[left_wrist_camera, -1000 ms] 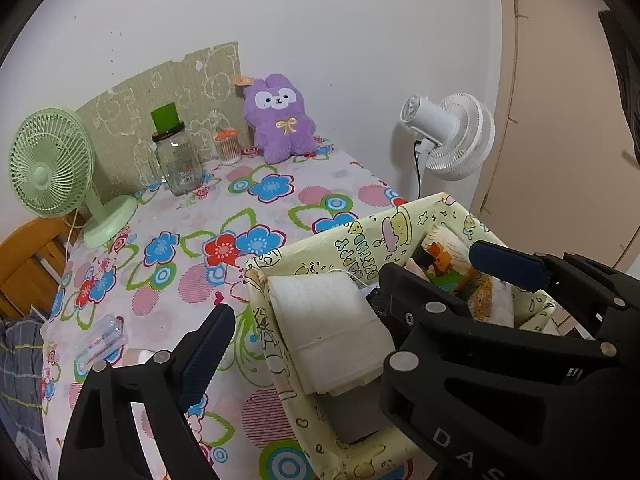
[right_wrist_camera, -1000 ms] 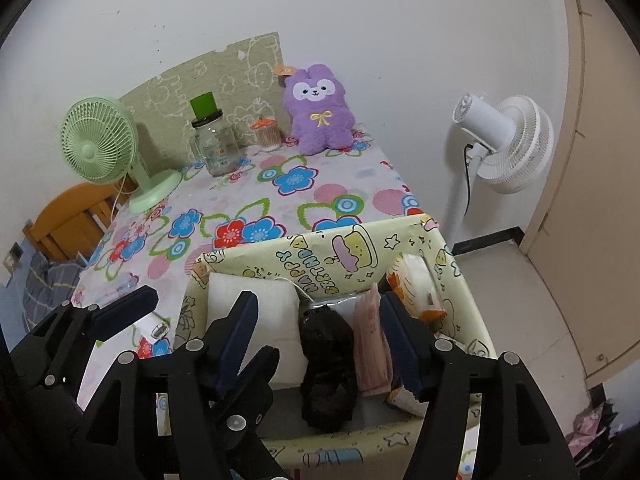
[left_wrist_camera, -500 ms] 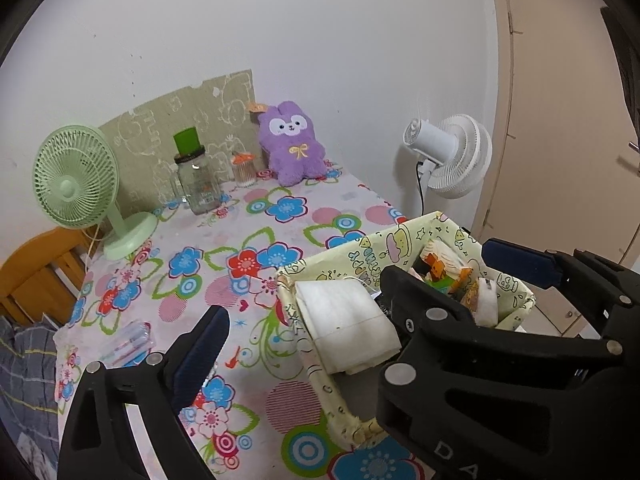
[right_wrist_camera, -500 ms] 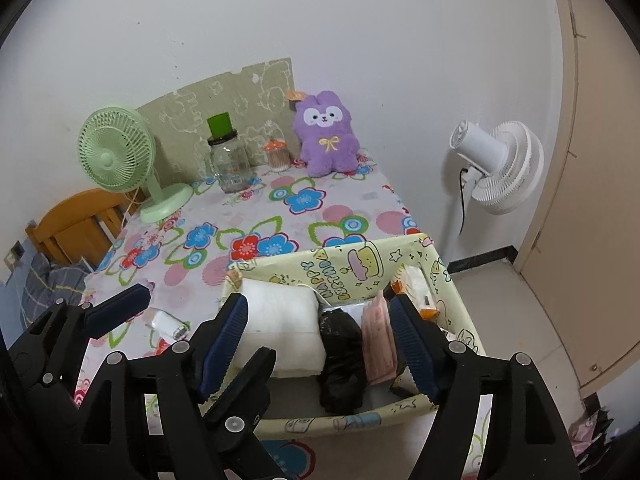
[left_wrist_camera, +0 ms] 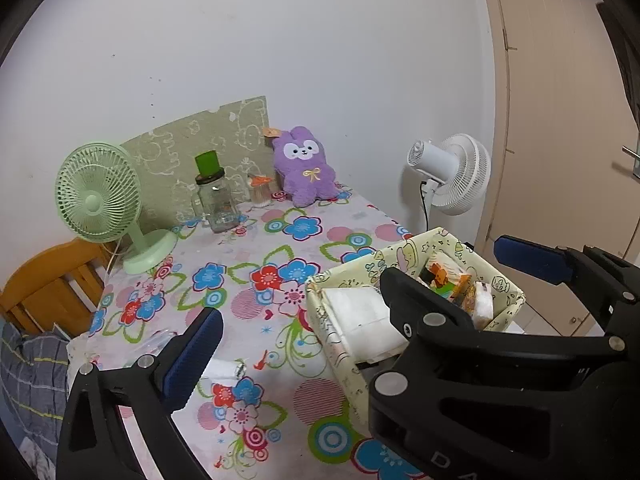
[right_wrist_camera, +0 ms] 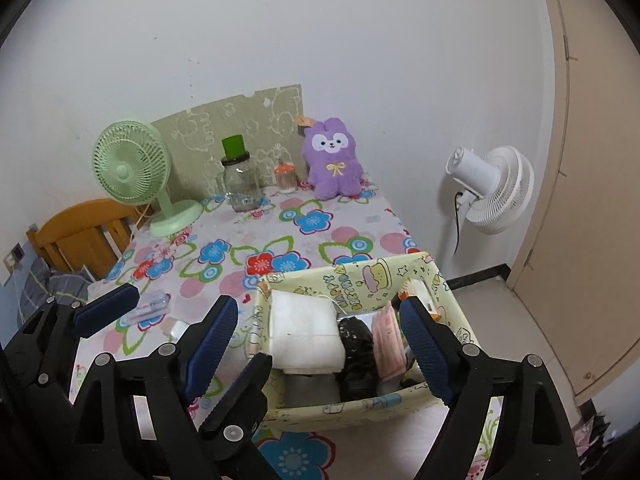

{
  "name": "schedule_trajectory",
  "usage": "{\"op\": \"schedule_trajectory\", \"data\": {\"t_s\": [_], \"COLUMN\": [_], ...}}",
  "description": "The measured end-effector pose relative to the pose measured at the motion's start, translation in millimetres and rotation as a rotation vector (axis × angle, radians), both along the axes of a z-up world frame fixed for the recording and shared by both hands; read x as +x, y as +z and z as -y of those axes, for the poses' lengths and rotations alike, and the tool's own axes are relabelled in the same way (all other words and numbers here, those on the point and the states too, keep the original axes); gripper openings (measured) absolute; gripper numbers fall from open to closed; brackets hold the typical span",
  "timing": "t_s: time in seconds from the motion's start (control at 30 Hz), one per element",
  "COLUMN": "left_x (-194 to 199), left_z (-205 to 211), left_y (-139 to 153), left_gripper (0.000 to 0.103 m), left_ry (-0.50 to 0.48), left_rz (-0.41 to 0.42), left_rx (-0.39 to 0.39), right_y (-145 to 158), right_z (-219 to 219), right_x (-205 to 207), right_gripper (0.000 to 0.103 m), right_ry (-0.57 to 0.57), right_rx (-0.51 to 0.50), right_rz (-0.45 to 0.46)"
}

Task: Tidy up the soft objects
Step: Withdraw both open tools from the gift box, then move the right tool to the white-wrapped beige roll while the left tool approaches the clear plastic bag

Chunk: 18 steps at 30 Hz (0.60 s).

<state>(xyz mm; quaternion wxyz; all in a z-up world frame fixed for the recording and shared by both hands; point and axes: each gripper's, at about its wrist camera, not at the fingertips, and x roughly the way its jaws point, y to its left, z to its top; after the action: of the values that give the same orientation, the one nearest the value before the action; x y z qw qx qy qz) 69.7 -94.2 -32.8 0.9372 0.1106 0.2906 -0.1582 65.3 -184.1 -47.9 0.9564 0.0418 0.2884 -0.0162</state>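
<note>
A yellow cartoon-print fabric basket (right_wrist_camera: 384,280) (left_wrist_camera: 500,280) sits at the table's near right corner. It holds a folded white towel (right_wrist_camera: 304,332) (left_wrist_camera: 360,312), a black bundle (right_wrist_camera: 356,352), a pink item (right_wrist_camera: 388,340) and snack packets (left_wrist_camera: 444,280). A purple plush bunny (right_wrist_camera: 334,160) (left_wrist_camera: 306,172) leans on the back wall. My left gripper (left_wrist_camera: 360,292) is open and empty, raised above the basket's left side. My right gripper (right_wrist_camera: 320,344) is open and empty above the basket.
A green desk fan (left_wrist_camera: 104,200), a glass jar with a green lid (left_wrist_camera: 212,196) and a small orange-capped jar (left_wrist_camera: 260,190) stand at the back. A clear plastic packet (right_wrist_camera: 150,306) and a small white item (left_wrist_camera: 222,368) lie on the floral cloth. A white floor fan (right_wrist_camera: 492,188) stands right, a wooden chair (right_wrist_camera: 80,236) left.
Both grippers have lifted up and back from the basket, so more of the table shows. Both stay open and empty. The basket's contents have not moved.
</note>
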Motion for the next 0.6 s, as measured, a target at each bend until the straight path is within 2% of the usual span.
{"op": "schedule_trajectory", "data": {"t_s": [0.6], "left_x": [-11], "left_z": [-46], "left_y": [7], "left_gripper": [0.102], "left_ry": [0.034], "left_rz": [0.032], "left_rx": [0.005], "right_y": [7], "right_z": [-48], "right_x": [-8], "right_gripper": [0.09], "right_ry": [0.064], "right_rx": [-0.022], "right_rz": [0.041]}}
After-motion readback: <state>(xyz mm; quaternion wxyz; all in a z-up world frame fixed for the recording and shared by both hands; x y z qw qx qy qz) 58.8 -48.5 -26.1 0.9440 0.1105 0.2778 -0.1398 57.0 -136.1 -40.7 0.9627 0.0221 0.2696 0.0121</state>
